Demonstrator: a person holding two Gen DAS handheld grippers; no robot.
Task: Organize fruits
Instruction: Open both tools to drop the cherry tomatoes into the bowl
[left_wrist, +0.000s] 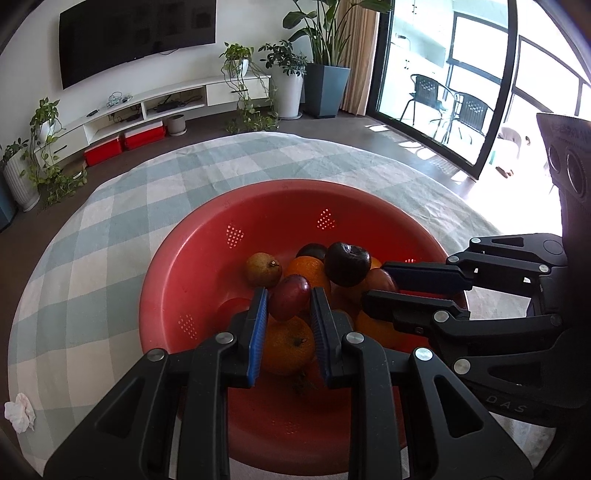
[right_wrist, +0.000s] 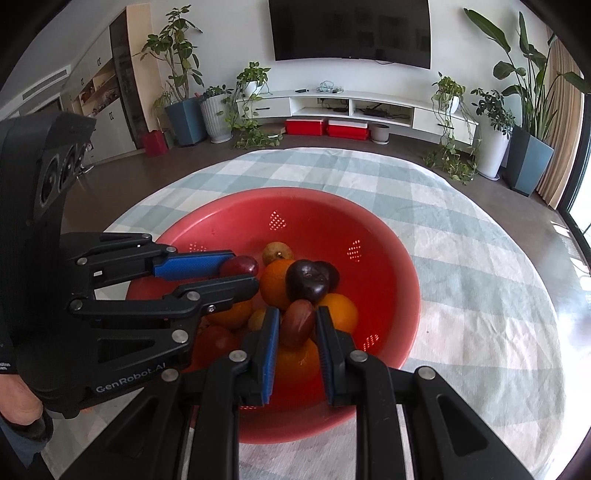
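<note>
Perforated red plastic colander (left_wrist: 207, 243), glossy round fruits (left_wrist: 347, 264), checked cloth (left_wrist: 122, 206)

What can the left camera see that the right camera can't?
Only the left wrist view shows the glass doors with black chairs outside, and a crumpled tissue on the cloth. Only the right wrist view shows the tall cabinets and a small red bin. Both show the red colander of fruit, the dark plum, the checked cloth and the TV.
</note>
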